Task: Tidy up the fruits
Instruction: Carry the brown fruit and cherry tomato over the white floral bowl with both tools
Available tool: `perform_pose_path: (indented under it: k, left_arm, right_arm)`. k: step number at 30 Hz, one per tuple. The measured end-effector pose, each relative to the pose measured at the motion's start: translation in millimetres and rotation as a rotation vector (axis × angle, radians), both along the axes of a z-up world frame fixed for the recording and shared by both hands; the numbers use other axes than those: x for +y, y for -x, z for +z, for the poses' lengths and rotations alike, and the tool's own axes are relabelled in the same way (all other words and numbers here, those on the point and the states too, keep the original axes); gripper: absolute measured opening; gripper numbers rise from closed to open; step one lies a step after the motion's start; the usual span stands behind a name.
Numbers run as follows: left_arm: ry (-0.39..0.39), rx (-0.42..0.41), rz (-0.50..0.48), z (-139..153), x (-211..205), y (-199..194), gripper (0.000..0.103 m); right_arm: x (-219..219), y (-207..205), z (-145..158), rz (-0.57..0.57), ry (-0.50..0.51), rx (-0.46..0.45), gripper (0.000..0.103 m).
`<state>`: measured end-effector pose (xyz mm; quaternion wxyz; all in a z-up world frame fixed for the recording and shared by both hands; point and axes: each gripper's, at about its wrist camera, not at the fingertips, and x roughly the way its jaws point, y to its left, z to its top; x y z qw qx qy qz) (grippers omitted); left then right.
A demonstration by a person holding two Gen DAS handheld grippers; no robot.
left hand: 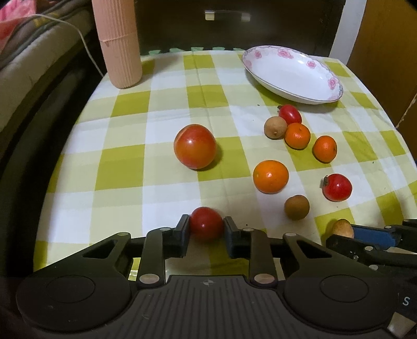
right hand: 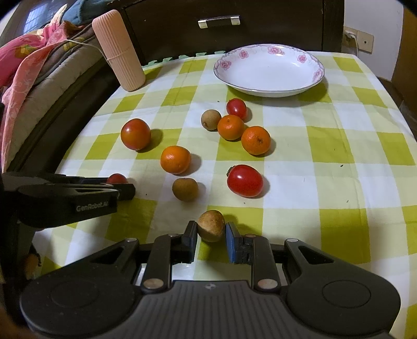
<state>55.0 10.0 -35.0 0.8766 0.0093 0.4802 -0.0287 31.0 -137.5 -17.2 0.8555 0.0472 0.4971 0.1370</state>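
My left gripper [left hand: 206,221] is shut on a small red tomato [left hand: 206,223] near the table's front edge. The same tomato [right hand: 116,178] peeks out past the left fingers [right hand: 125,191] in the right wrist view. My right gripper [right hand: 211,229] is shut on a brown longan [right hand: 211,225], which also shows at the far right of the left wrist view as the longan [left hand: 342,228]. A white flowered plate [right hand: 268,75] at the back holds nothing. Loose on the checked cloth lie a large tomato [right hand: 135,134], three oranges [right hand: 175,159], two red tomatoes [right hand: 245,180] and two longans [right hand: 185,189].
A tall pink ribbed cylinder [right hand: 118,49] stands at the back left corner. Bedding [right hand: 28,67] and a white cord lie off the table's left edge. A dark drawer front [right hand: 219,20] is behind the table. The cloth's right half [right hand: 351,156] is bare.
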Motion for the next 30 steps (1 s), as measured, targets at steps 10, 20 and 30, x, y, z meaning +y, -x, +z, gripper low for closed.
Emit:
perform_pose_path:
  k: [10,20,30]
  left_arm:
    - [0.013,-0.041,-0.031,18.3,-8.8,6.7,0.033]
    - [0.073,-0.108,-0.104,47.5,-34.2,-16.6,0.033]
    - [0.126,-0.147,-0.136,59.2,-56.0,-71.9,0.034]
  right_arm:
    - [-7.8,-0.4,14.0,-0.026,-0.007,-0.047,0.023]
    - [-13.2,-25.2,46.6,-0.052,-0.003,-0.151,0.023]
    - [-35.1,-83.2,54.4,-0.091,0.008,-0.176,0.023]
